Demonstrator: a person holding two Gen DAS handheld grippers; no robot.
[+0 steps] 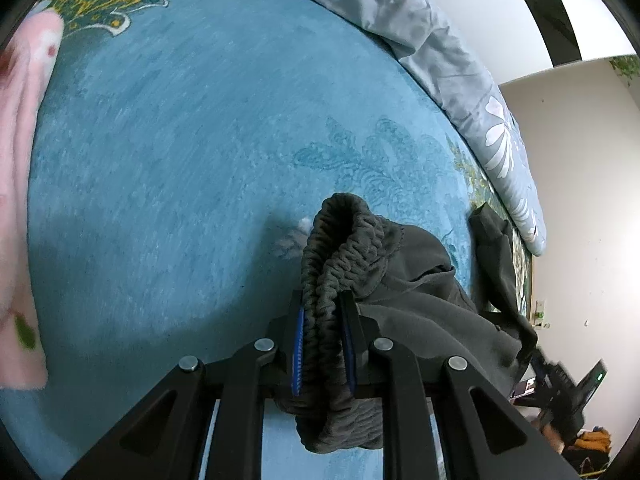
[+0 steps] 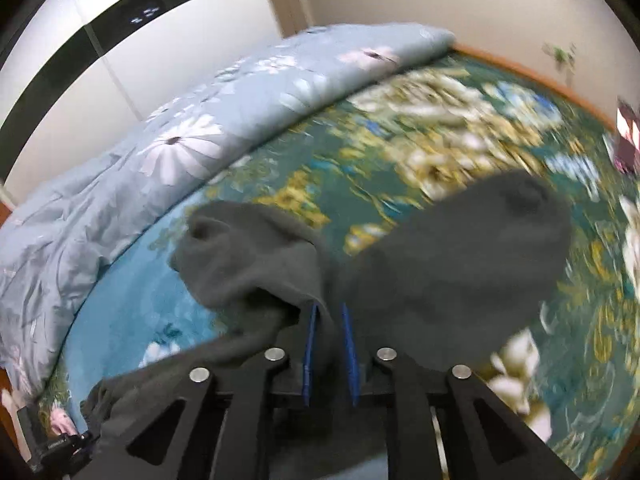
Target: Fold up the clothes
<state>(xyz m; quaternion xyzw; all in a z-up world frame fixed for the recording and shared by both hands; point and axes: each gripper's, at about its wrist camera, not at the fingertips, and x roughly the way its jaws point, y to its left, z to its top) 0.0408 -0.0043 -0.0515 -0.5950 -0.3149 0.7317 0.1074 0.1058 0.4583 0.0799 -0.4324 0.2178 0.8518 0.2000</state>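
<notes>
Dark grey shorts (image 1: 400,264), ruched elastic waistband

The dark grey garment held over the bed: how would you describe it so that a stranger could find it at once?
Start from the bed with the teal floral blanket. Above it, the left tool and the right tool each clamp part of the dark grey garment. Its ribbed elastic waistband sets it apart from the pale blue daisy-print quilt and the pink cloth.
</notes>
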